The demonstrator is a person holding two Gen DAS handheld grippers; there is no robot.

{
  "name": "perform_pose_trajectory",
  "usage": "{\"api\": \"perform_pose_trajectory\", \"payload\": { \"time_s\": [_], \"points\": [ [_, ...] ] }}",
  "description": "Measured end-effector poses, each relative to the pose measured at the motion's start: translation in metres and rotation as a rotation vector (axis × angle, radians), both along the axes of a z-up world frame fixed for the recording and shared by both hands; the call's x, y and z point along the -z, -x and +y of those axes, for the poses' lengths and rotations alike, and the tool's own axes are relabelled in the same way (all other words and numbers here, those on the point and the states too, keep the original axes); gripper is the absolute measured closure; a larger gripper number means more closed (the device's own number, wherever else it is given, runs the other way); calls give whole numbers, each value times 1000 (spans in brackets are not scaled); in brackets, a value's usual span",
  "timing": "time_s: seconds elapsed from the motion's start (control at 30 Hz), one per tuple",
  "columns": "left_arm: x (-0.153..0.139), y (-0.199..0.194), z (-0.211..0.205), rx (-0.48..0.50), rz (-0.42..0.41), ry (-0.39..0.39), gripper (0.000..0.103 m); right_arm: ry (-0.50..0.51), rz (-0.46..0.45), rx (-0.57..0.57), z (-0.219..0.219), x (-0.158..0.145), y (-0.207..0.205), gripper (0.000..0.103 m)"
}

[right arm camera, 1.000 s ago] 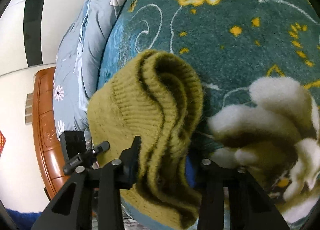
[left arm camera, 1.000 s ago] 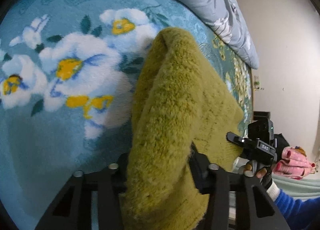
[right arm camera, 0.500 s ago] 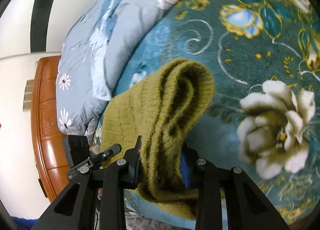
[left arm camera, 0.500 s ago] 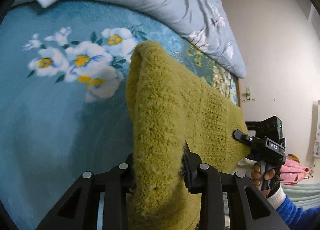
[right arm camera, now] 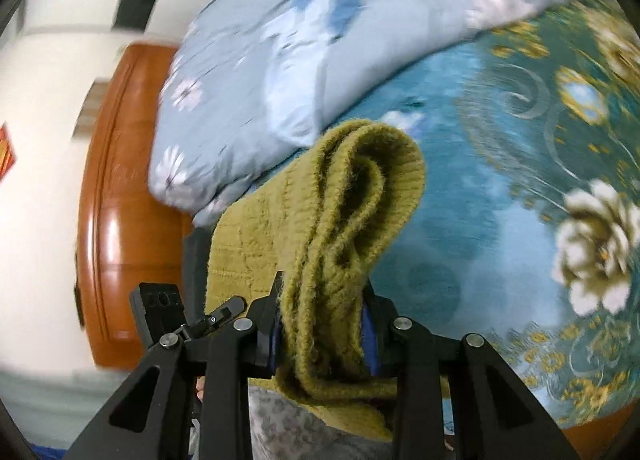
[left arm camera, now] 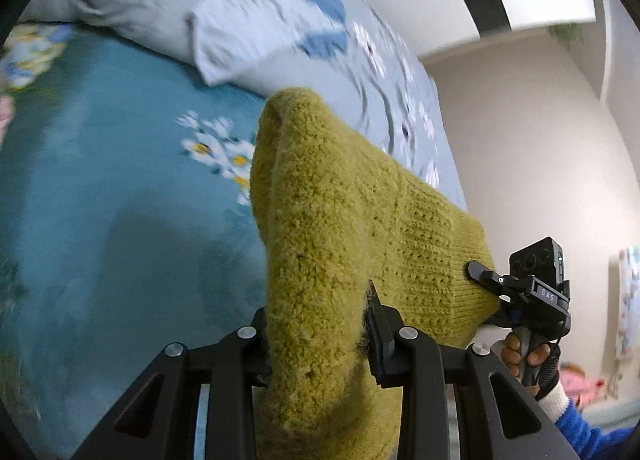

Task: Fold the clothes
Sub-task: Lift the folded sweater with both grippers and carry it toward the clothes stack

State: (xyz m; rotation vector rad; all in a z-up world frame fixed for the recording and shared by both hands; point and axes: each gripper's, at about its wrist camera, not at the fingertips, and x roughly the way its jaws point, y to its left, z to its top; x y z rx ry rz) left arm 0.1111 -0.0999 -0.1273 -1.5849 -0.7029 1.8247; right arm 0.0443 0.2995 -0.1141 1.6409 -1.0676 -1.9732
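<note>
An olive-green fuzzy knit sweater (left arm camera: 340,227) is held up above the bed, stretched between both grippers. My left gripper (left arm camera: 320,324) is shut on one bunched edge of it. My right gripper (right arm camera: 324,324) is shut on the other folded edge of the sweater (right arm camera: 344,219). The right gripper also shows in the left wrist view (left arm camera: 520,292) at the sweater's far corner, held by a hand in a blue sleeve. The left gripper shows in the right wrist view (right arm camera: 192,320) at the lower left.
A teal floral blanket (left arm camera: 100,219) covers the bed below. A grey-blue flowered duvet (right arm camera: 320,39) is piled at the bed's far side. A brown wooden headboard (right arm camera: 116,199) and white walls stand beyond. Pink clothes (left arm camera: 580,380) lie at the far right.
Both grippers have lifted the sweater higher and away from the blanket. The views have tilted up, so more duvet, headboard and wall show.
</note>
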Motion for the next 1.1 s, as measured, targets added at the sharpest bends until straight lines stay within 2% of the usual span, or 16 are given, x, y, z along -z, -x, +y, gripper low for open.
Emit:
{"api": "perform_pose_trajectory", "payload": {
  "time_s": [0.2,0.37,0.57,0.8,1.0,1.1],
  "points": [
    [-40,-44,-56,-274,82,14,69,55,74,-261,-55,-24,43,70],
    [-72,-81,-99,-483,147,18,69,76,163,-503,-124,-61,79,70],
    [-98,-110,-155,-664,215,39,69,91,221,-705,-215,-89,101,70],
    [-100,-115,-233,-814,228,55,69,145,203,-802,-319,-87,119,70],
    [-83,-102,-303,-900,195,64,69,128,161,-886,-418,-75,138,70],
    [-65,-97,-333,-941,176,68,69,109,144,-937,-468,-63,150,70]
  ]
}}
